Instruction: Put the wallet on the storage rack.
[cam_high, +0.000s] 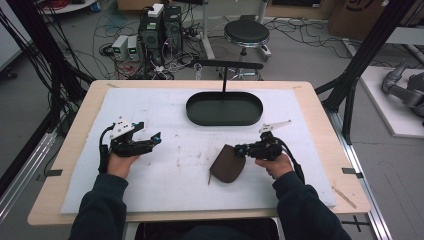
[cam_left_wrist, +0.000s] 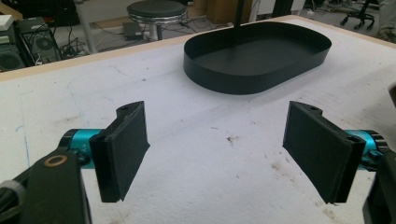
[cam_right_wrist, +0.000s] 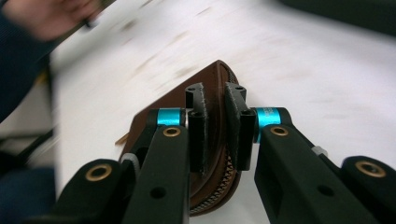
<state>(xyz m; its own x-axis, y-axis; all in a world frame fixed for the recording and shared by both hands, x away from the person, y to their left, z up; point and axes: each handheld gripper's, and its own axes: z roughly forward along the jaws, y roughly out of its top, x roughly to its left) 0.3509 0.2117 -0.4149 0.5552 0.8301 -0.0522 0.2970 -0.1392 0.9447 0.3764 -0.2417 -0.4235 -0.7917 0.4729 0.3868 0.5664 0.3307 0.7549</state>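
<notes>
While the right tool (cam_right_wrist: 215, 128) pinches the brown zip pouch (cam_right_wrist: 210, 140) along its zipper edge, jaws nearly pressed together with the leather between them, the left tool (cam_left_wrist: 215, 149) sits spread wide with nothing between its pads (cam_left_wrist: 122, 151). In the high view, right tool (cam_high: 242, 149) is at the pouch's (cam_high: 227, 165) upper right edge; the pouch is front-centre on the bench, tilted, its lower part on or close to the white mat (cam_high: 200, 190) — cannot tell if it's lifted. A thin tab or zip pull sticks out at its lower left. Right hand (cam_high: 274, 164) wraps the tool body, dark sleeve coming in from the bottom edge, cable looping off the right. Left tool (cam_high: 156, 137) is well apart from the pouch, over the left half of the mat, jaws pointing right toward centre, held by the left hand (cam_high: 120, 162). Right gripper view is motion-blurred; the other hand is a smear at top left. Black oval tray (cam_high: 225, 119) sits at the far centre of the mat, a thin black post rising from its rear to a crossbar; left gripper view shows the tray (cam_left_wrist: 254, 77) ahead, inside bare. Mat is stained with brown specks. Behind the bench: a round stool (cam_high: 246, 34), PC towers (cam_high: 161, 27), cables on the floor.
</notes>
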